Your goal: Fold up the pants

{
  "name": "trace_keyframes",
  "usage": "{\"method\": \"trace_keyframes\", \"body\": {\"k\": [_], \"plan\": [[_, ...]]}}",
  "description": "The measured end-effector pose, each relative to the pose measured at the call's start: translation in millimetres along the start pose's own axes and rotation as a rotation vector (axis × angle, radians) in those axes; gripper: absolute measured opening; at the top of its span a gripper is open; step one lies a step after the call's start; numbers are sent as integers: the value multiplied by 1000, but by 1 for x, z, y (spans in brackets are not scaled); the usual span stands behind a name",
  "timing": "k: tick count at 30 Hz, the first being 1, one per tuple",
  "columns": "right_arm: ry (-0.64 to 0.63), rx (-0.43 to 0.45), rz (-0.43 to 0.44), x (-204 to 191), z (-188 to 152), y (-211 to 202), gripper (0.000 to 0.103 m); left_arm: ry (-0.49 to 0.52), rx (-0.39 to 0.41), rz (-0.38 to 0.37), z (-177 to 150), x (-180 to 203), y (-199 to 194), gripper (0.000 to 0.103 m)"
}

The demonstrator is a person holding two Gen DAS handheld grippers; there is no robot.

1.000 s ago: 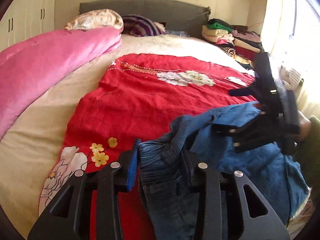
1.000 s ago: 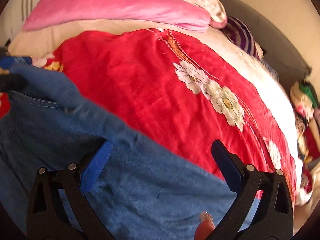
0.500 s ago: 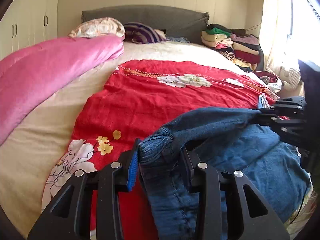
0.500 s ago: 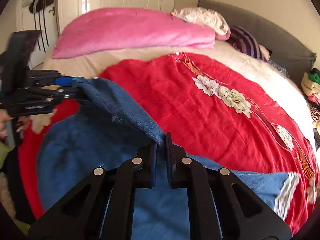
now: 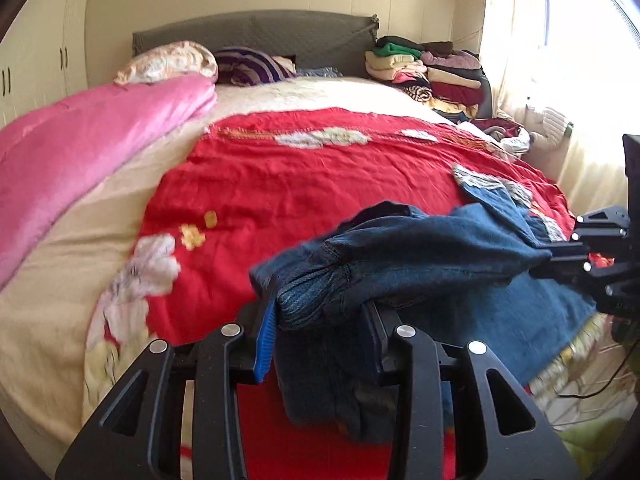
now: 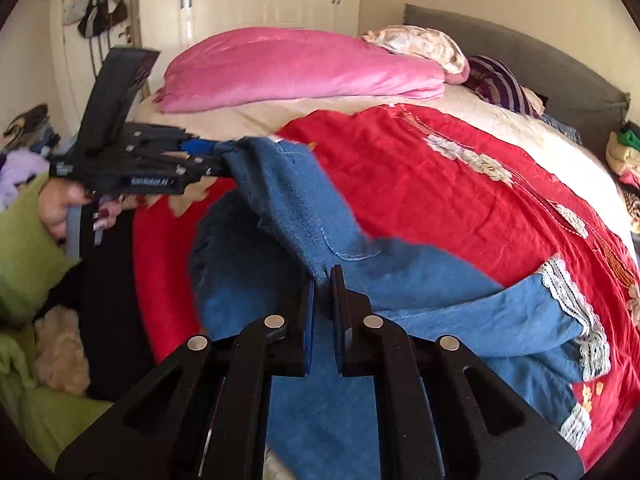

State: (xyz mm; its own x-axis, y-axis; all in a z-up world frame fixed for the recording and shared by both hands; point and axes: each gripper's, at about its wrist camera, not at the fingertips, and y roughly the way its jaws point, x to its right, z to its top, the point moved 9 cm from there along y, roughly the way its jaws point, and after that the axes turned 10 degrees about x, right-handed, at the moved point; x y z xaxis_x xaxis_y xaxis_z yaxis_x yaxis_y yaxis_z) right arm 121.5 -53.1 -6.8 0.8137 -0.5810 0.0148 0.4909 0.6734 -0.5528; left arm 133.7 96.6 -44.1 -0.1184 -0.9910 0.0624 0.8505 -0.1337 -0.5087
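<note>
my left gripper (image 5: pixel 320 344) and right gripper (image 6: pixel 322 320) are each clamped on the pants (image 6: pixel 320 232) waistband, stretched between them; the legs trail right across the bed (image 6: pixel 460 216).

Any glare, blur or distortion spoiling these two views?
Left wrist view: window blown out white at right, flowers on the red blanket smeared. Right wrist view: evenly lit, slight blur on the jeans. Both: strong fisheye bending, dark corners.
</note>
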Motion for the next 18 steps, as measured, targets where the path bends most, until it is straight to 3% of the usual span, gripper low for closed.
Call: {"method": "trace_keyframes", "body": {"k": [10, 12, 14, 18], "plan": [[13, -89, 75, -42, -44, 10, 4, -38, -89, 4, -41, -6, -18, 43], [14, -101, 94, -50, -52, 12, 4, -68, -111, 6, -50, -12, -23, 55], [5, -106, 92, -53, -56, 14, 4, -91, -129, 19, -54, -21, -28, 59], [12, -104, 89, -54, -57, 16, 4, -103, -91, 91, -44, -37, -51, 56]]}}
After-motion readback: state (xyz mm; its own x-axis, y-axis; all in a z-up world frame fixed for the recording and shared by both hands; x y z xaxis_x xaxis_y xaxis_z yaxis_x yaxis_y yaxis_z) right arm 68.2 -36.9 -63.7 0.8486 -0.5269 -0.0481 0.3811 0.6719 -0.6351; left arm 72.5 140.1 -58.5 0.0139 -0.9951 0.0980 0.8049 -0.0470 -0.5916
